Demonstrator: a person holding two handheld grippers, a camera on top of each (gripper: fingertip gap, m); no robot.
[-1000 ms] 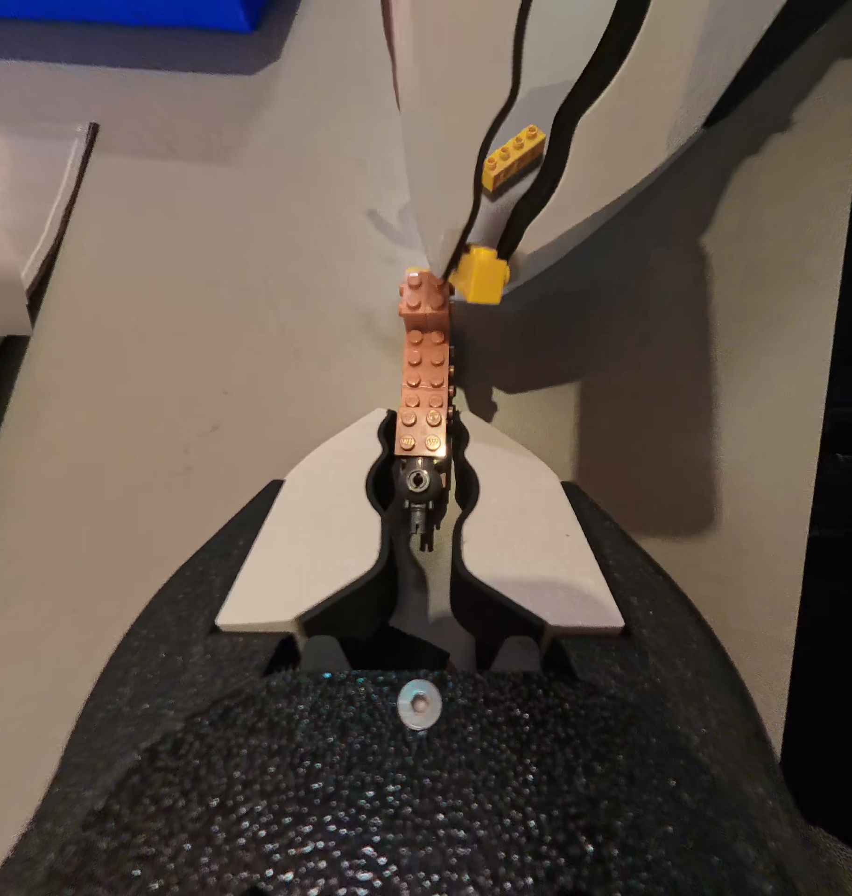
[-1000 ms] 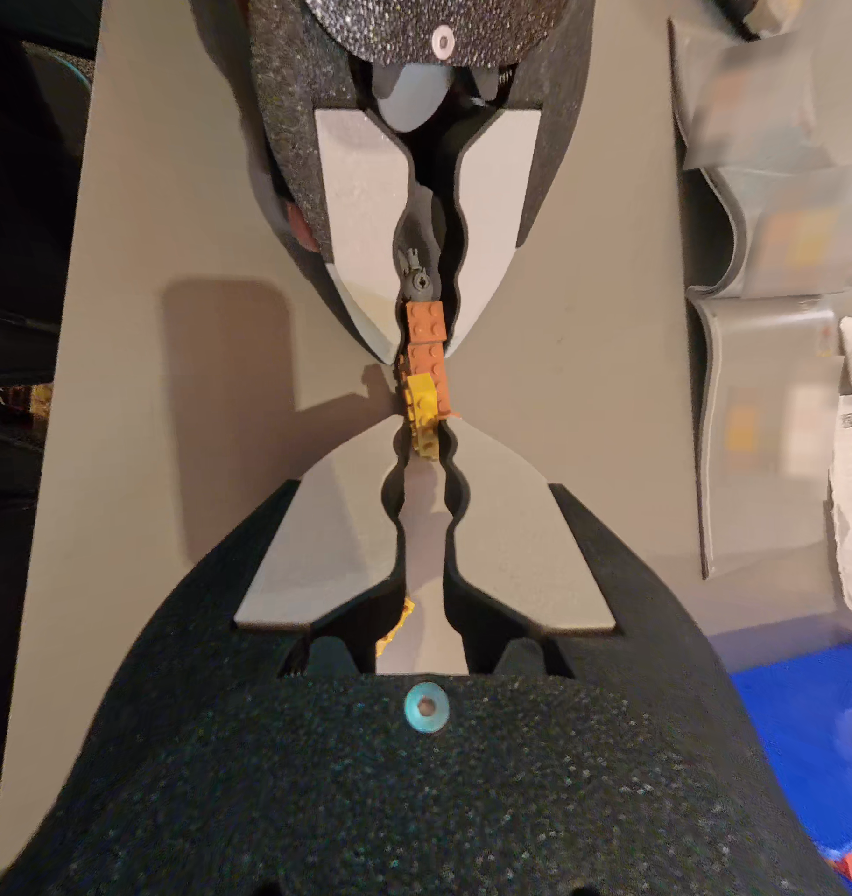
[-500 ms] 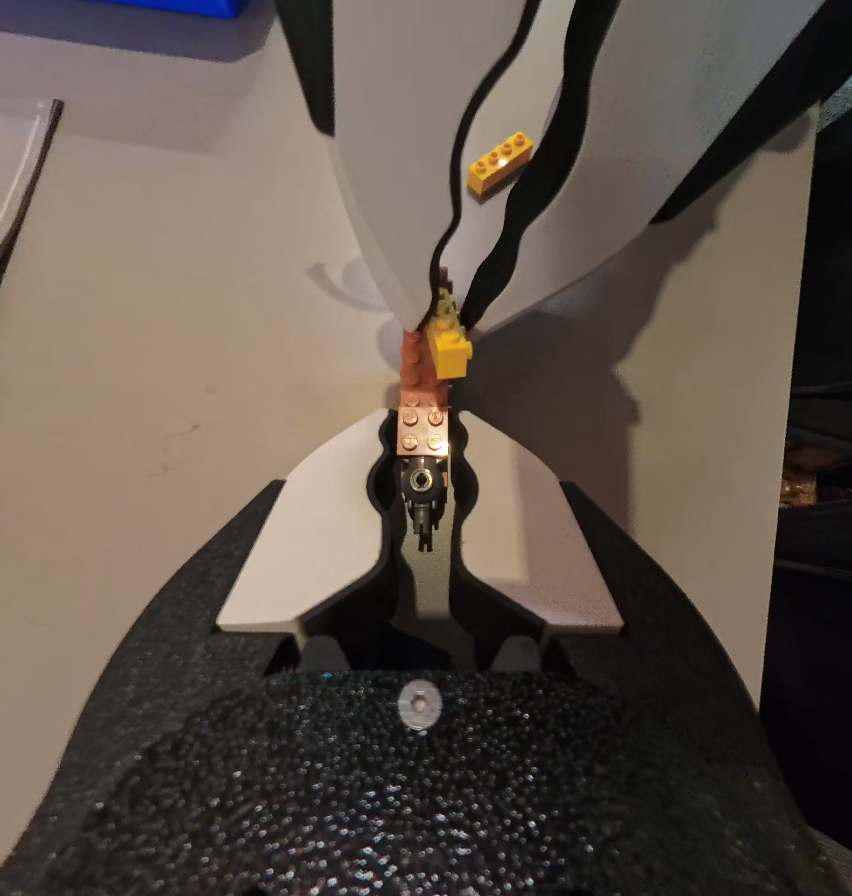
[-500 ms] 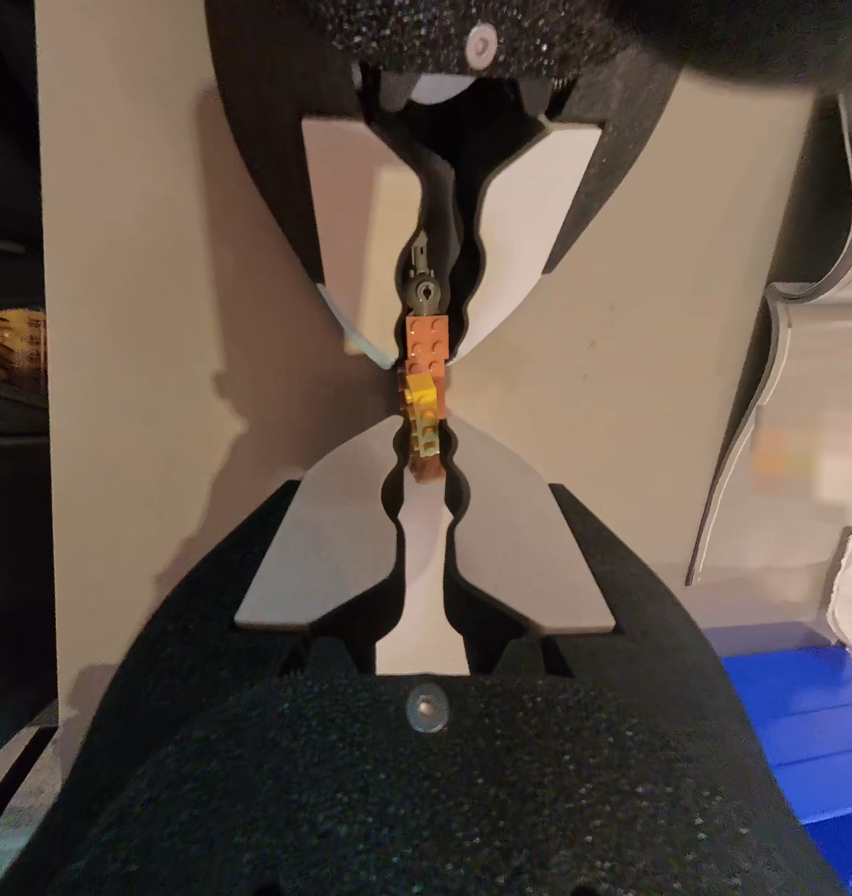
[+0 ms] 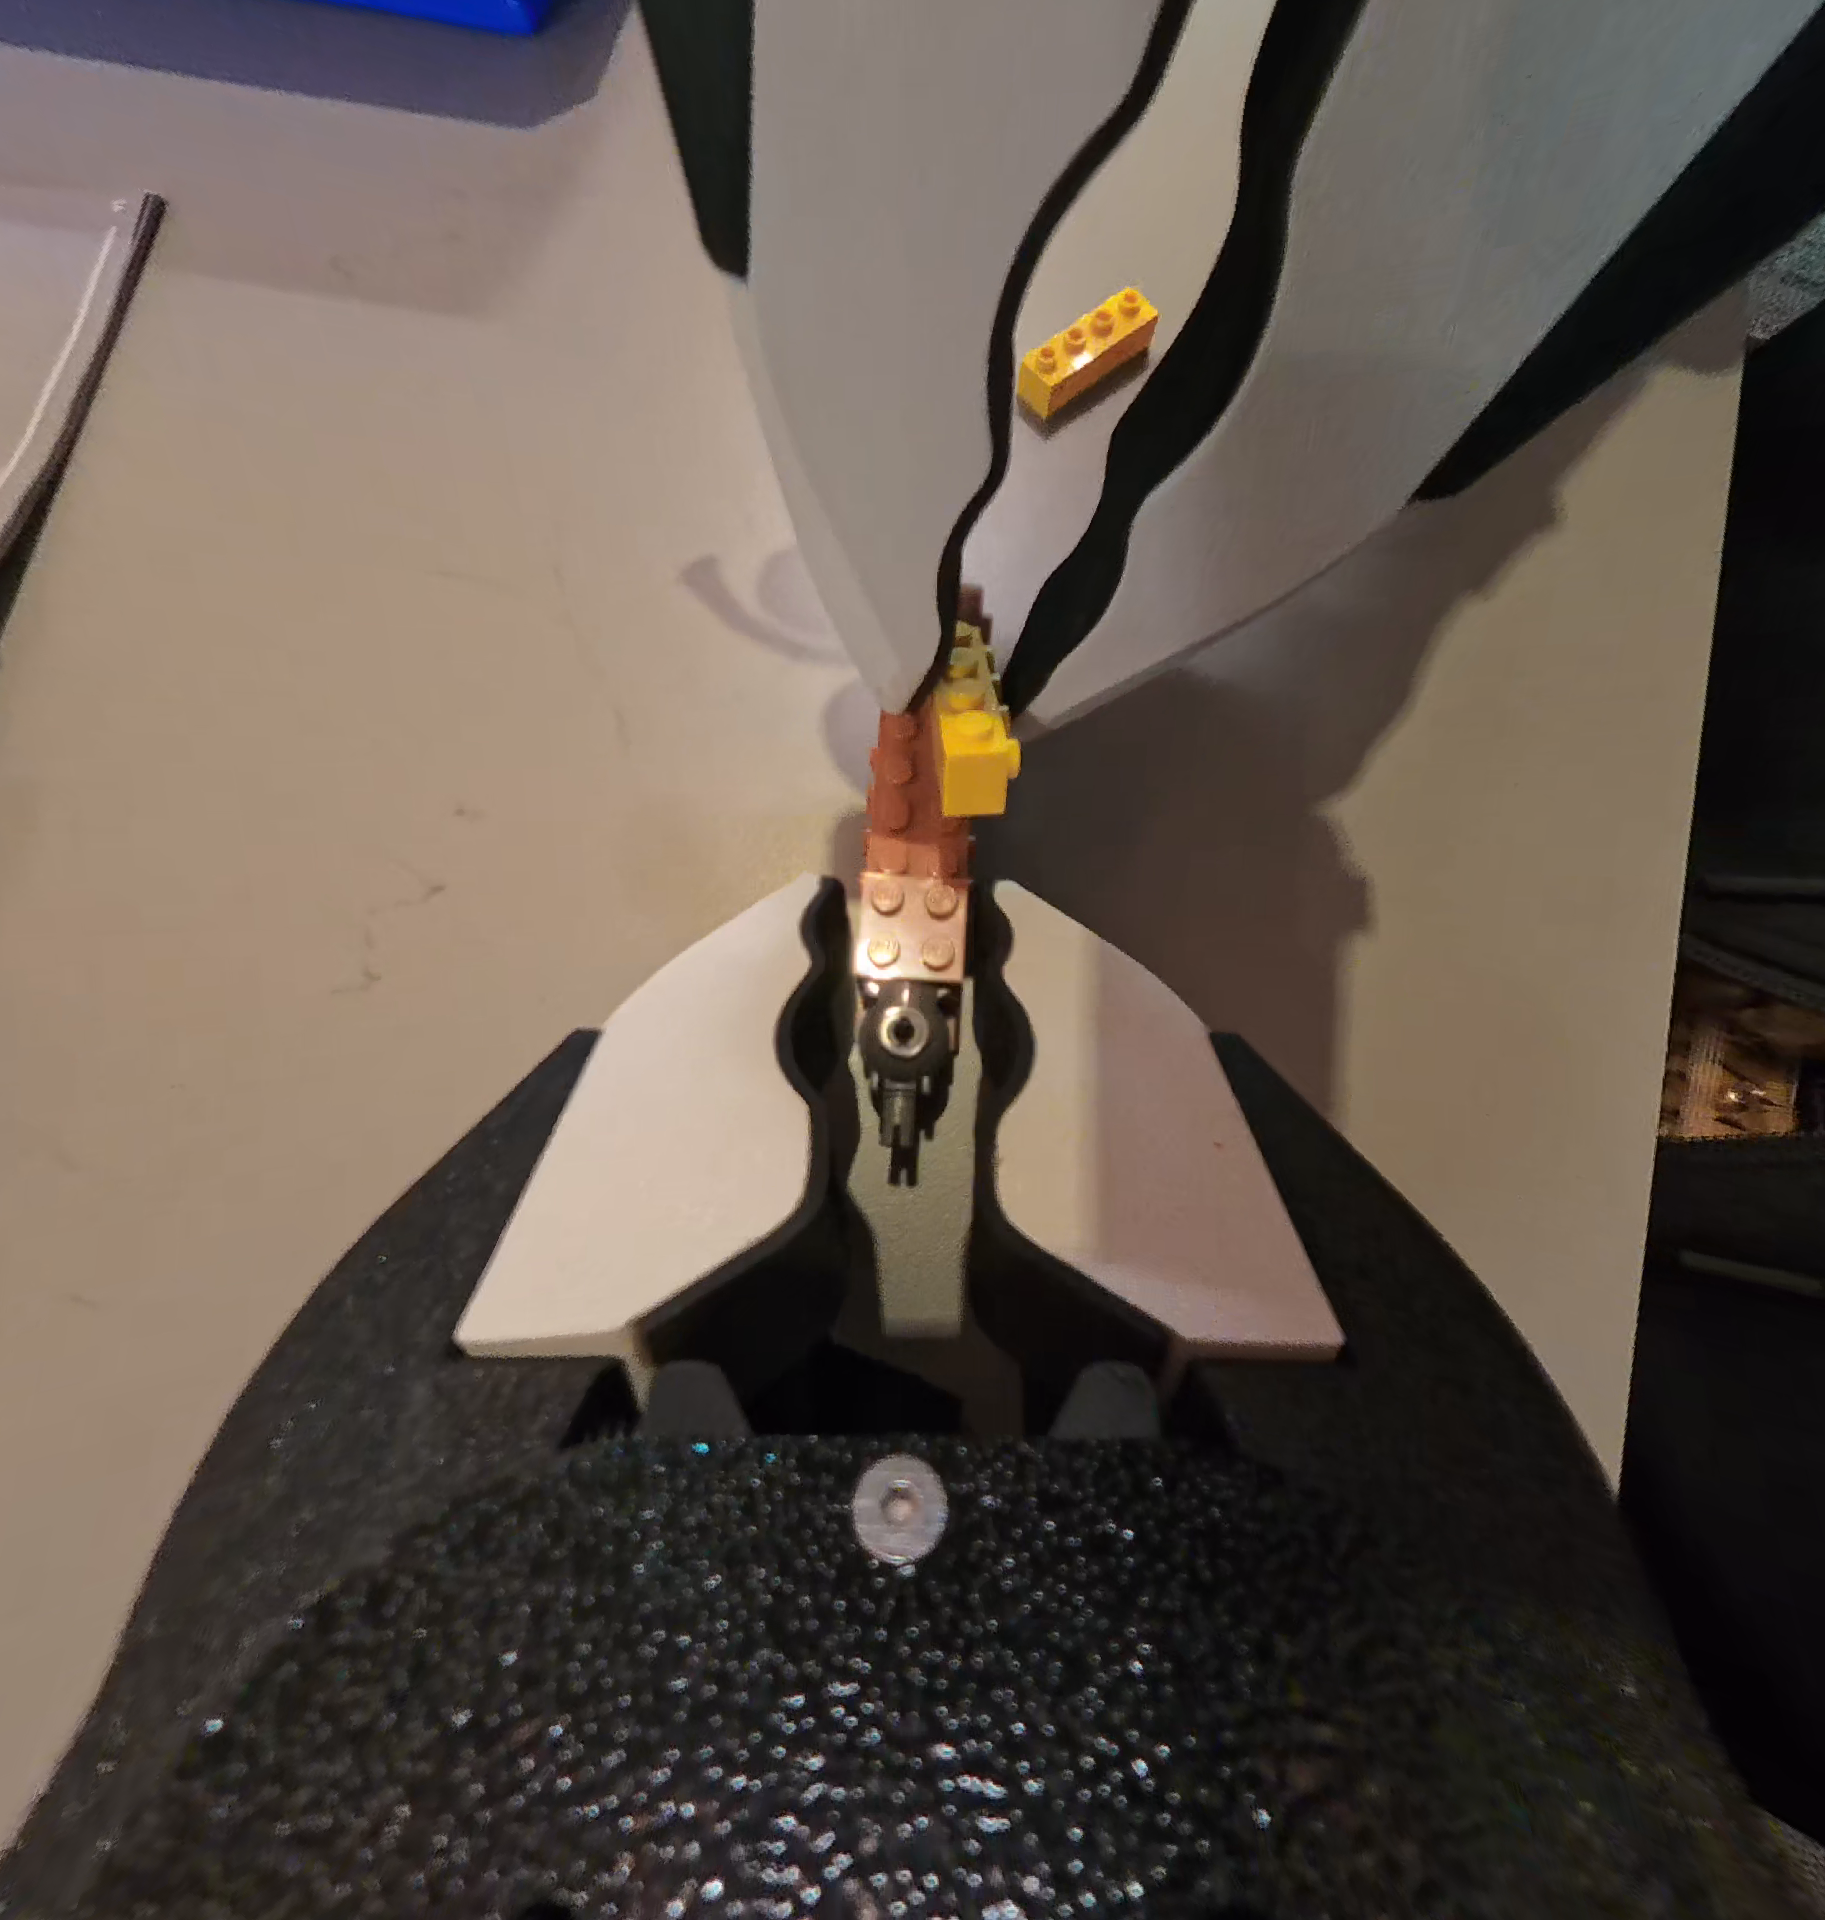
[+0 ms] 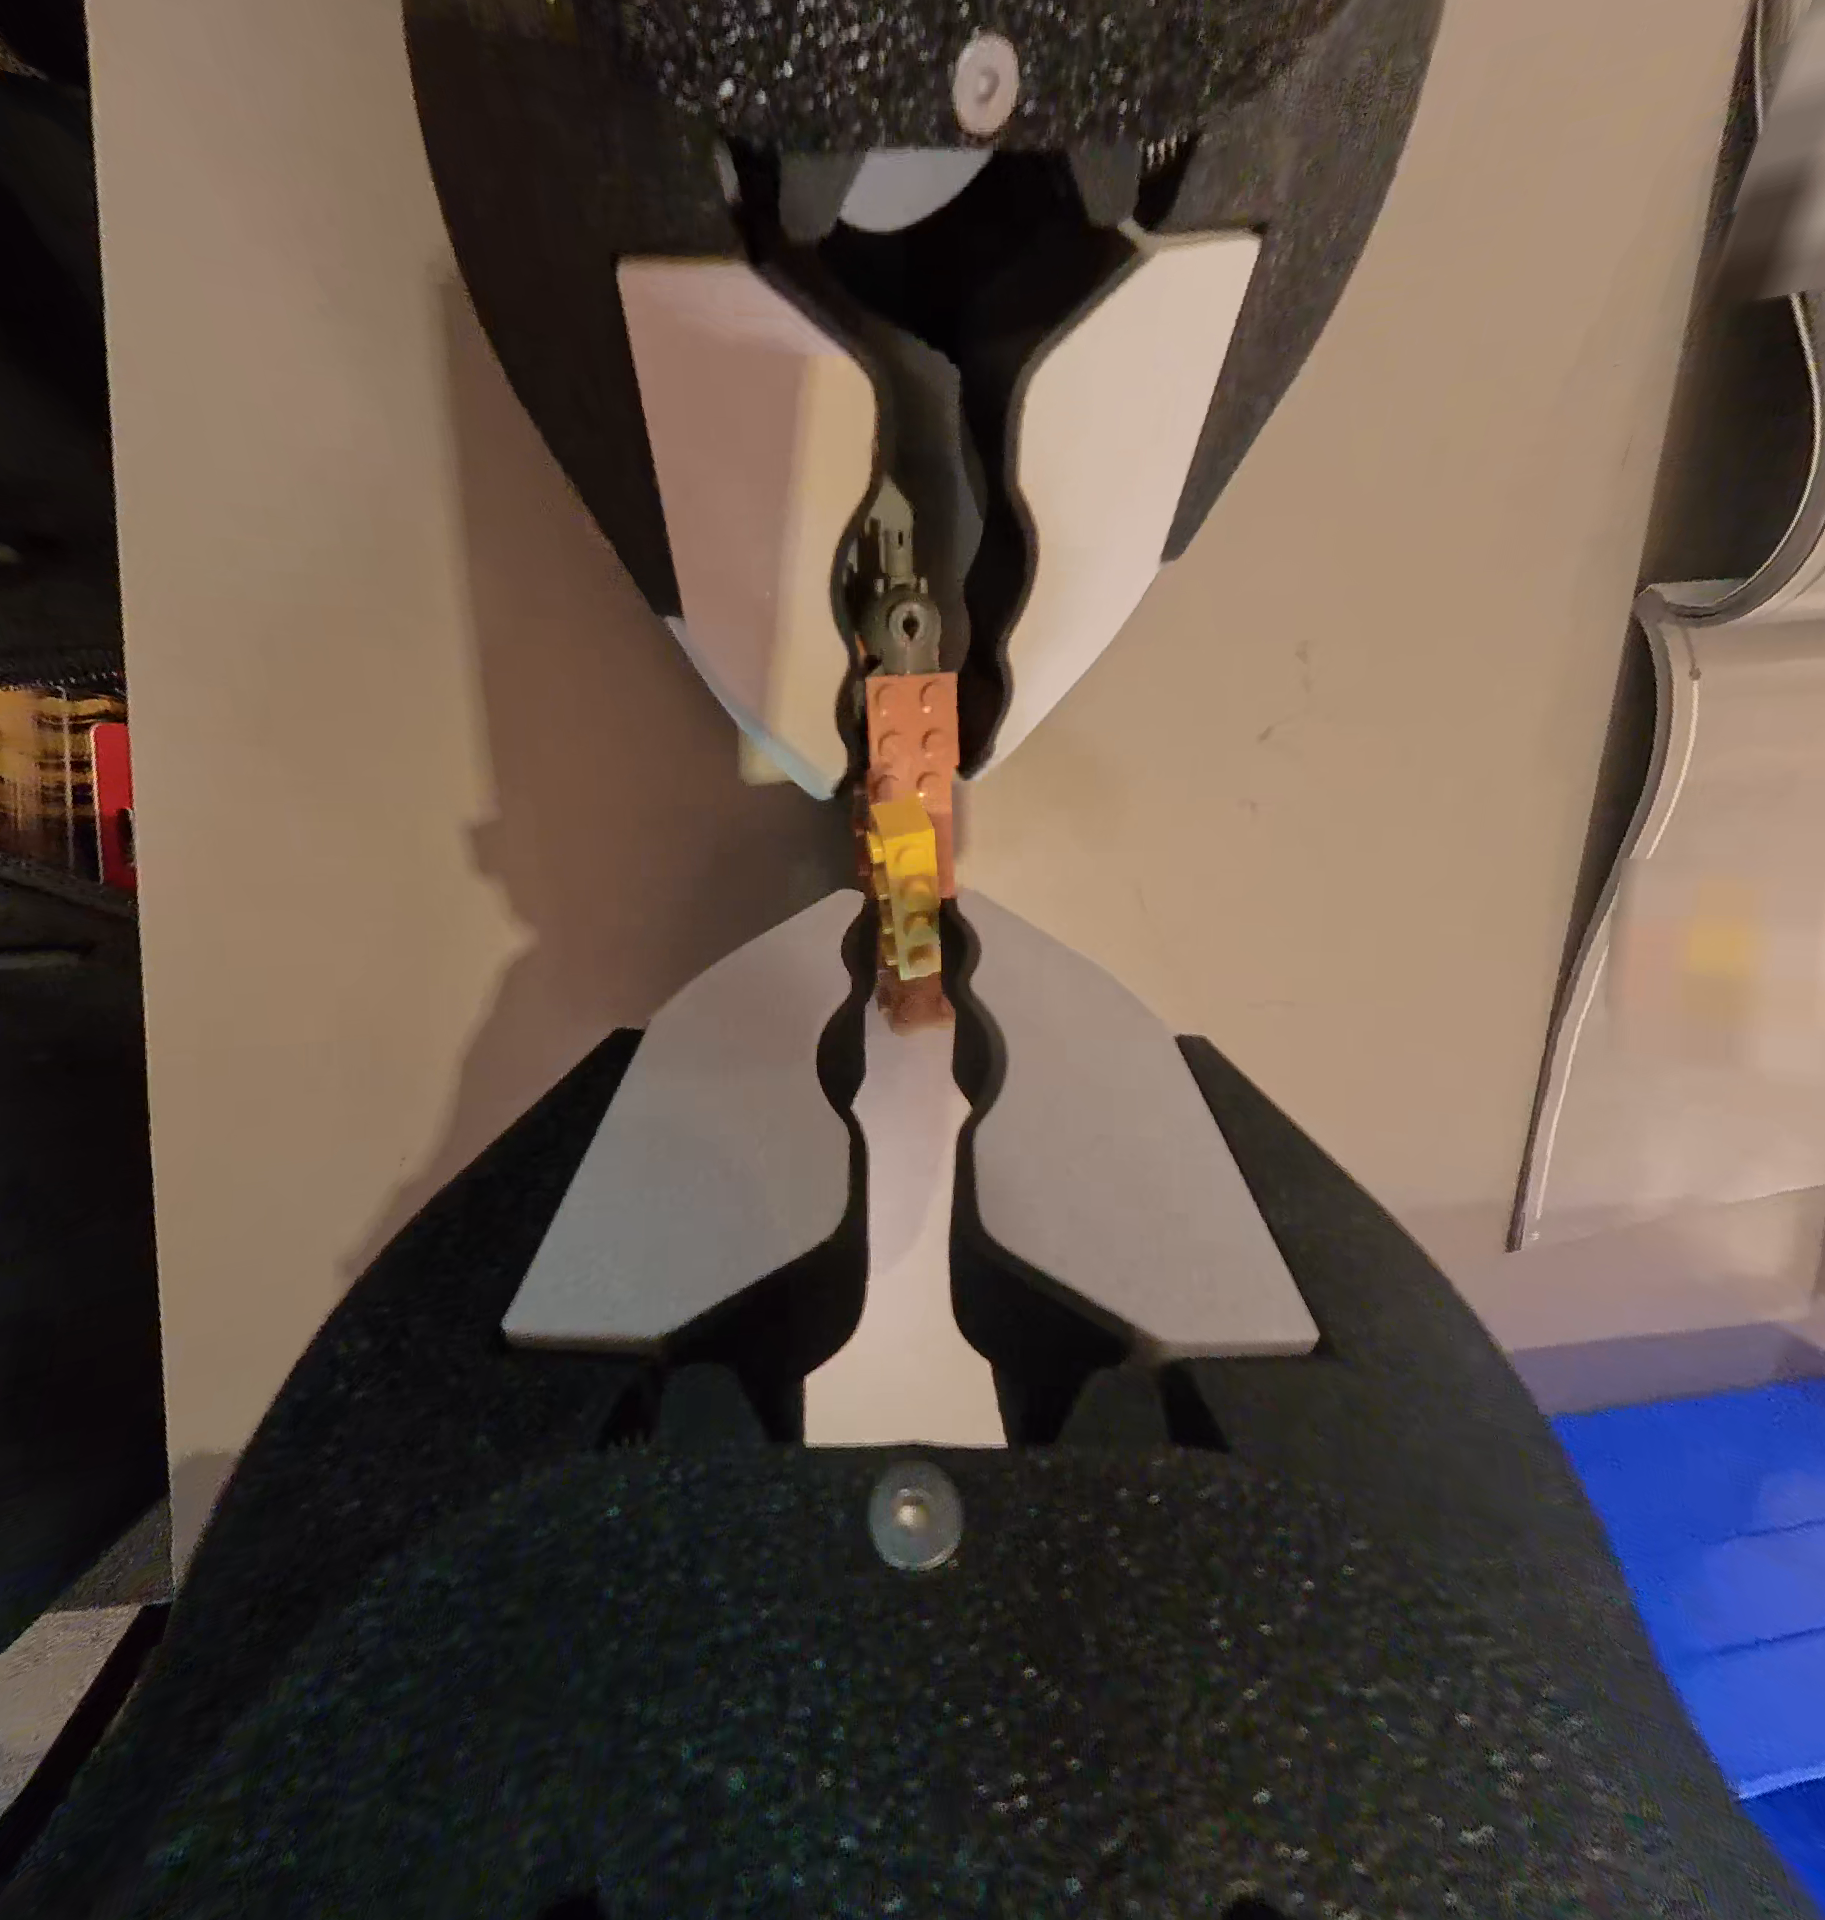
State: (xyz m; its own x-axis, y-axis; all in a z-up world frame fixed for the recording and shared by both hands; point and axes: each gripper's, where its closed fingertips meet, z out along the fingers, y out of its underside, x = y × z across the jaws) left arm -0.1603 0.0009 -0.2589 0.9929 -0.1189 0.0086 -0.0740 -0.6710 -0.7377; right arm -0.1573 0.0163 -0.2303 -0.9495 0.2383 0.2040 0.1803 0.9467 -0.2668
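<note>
Left wrist view shows the left gripper [image 5: 913,914] clamping one end of the brown brick bar [image 5: 913,821], whose long axis runs straight ahead to the facing right gripper [image 6: 910,940], which clamps the yellow brick [image 6: 910,883] at the far end.

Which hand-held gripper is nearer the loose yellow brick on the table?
Right. The loose yellow brick shows between the right hand-held gripper fingers, beyond their tips; the left hand-held gripper sits farther back.
</note>
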